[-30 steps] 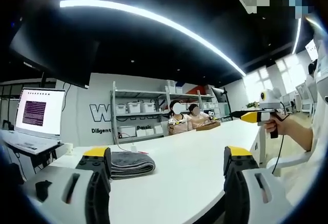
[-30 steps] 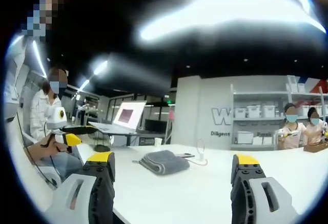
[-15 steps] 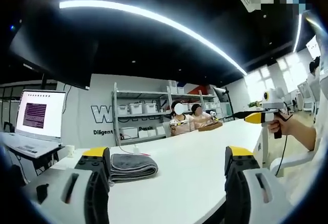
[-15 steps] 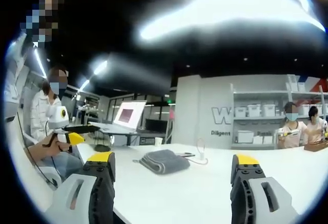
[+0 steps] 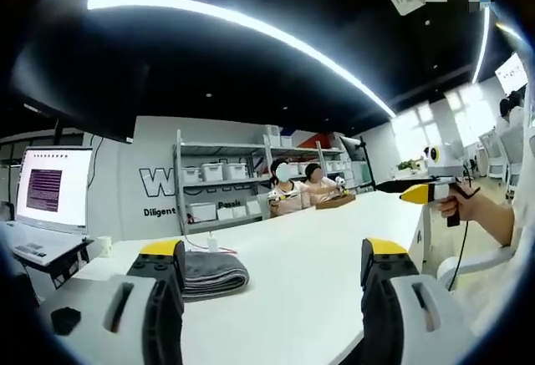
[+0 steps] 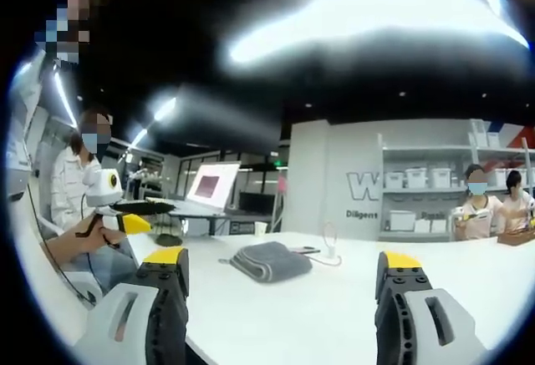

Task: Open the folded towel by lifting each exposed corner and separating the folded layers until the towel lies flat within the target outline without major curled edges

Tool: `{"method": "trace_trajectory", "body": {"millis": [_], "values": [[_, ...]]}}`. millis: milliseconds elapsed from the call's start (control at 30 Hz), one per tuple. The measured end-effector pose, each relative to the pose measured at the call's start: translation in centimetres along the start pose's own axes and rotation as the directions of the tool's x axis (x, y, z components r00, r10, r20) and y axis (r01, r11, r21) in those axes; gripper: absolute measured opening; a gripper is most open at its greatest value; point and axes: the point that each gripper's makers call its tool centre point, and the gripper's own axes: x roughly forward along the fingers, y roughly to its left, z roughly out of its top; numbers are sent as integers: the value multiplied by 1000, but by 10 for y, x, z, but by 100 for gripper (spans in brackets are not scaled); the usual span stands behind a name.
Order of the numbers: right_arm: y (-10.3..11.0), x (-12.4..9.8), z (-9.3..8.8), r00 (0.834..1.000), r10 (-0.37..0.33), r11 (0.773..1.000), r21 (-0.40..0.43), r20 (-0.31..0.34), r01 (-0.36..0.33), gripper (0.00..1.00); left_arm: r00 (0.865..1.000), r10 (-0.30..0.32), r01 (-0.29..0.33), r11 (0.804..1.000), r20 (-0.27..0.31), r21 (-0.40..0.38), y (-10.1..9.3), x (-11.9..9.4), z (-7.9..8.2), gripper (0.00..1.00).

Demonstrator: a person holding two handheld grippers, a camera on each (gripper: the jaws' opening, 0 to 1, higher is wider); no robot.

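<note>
Bright ceiling strip light (image 5: pixel 251 31) glares; right gripper view smeared, fisheye-bent edges.

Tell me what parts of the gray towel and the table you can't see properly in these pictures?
- Towel, left gripper view: its left end is hidden behind that gripper's own jaw.
- Towel, right gripper view: too small and far to count its folded layers or find the corners.
- Target outline on the table: none can be made out in either view; the surface looks plain white.
</note>
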Motion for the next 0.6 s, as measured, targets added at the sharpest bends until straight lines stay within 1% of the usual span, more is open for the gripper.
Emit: {"method": "trace_trajectory", "body": {"millis": [67, 100, 300, 333, 400, 433, 600], "values": [[0, 0, 0, 1000, 1, 1000, 1, 1, -1, 92, 1000, -14, 14, 1000, 0, 1, -2, 6, 1, 84], [0, -1, 1, 1000, -1, 1000, 0, 2, 1, 92, 1000, -18, 18, 1000, -6, 11, -2, 12, 3, 85], [1, 0, 1, 1000, 1, 1000, 3, 0, -1, 92, 999, -36, 36, 997, 12, 64, -3, 35, 16, 85], [1, 0, 1, 1000, 3, 1000, 3, -1, -3, 92, 999, -37, 36, 997, 14, 71, -2, 39, 16, 85], [1, 0, 1, 1000, 3, 1000, 0, 0, -3, 92, 999, -37, 38, 996, -5, 79, 0, 48, 12, 85], [1, 0, 2, 1000, 3, 1000, 0, 2, -3, 92, 999, -38, 38, 996, -5, 82, 2, 53, 11, 85], [-2, -1, 3, 1000, -2, 1000, 5, 7, 2, 92, 999, -26, 28, 995, -24, 96, 11, 67, 4, 85]]}}
